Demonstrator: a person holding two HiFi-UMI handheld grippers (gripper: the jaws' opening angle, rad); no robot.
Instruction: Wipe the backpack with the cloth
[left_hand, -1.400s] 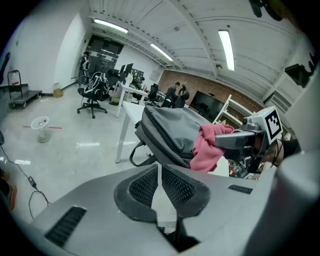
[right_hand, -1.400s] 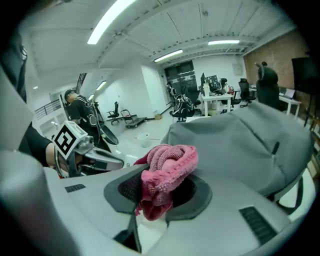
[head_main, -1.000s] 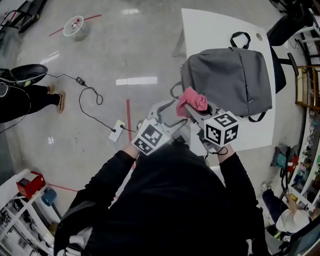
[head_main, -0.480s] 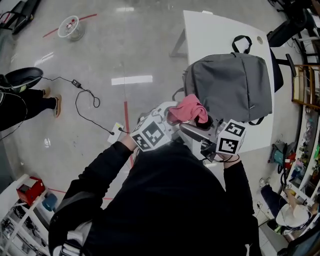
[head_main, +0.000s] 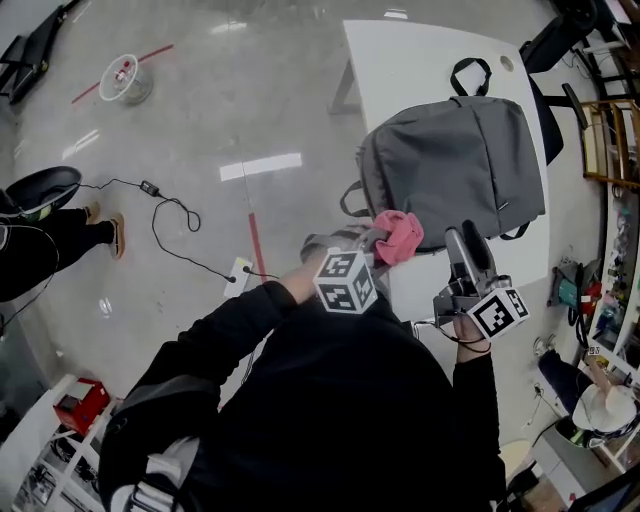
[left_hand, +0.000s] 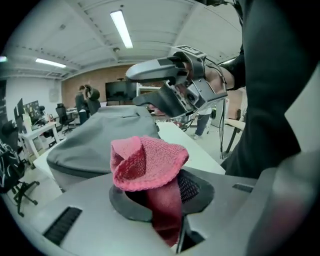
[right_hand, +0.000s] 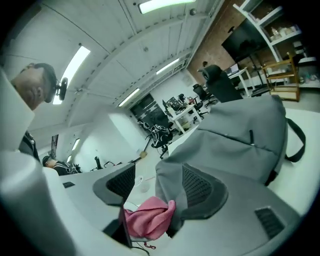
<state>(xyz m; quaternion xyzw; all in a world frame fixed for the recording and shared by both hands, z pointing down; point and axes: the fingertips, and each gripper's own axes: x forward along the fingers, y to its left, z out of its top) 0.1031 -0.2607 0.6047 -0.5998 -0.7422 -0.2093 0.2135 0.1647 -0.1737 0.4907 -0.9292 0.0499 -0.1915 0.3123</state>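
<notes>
Fingers (left_hand: 195, 187) on left gripper (head_main: 380, 241) just closing, now pinch cloth (head_main: 400, 235); right gripper (head_main: 462, 238) fingers just opening, wide, empty. Cloth changes hands; sits at backpack (head_main: 450, 160) edge, wiping next.

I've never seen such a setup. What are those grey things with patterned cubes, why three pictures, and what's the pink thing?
There is no robot: a person holds a grasping tool in each hand, and the marker cubes are parts of those tools. The top-down picture comes from a camera on the person's head; the other two come from cameras riding on each tool, looking along its jaws. A grey backpack lies on the white table. The left tool, whose jaws have just been closing, pinches a pink cloth. On the right tool the jaws have just been opening and grip nothing; the cloth only shows beyond them.
</notes>
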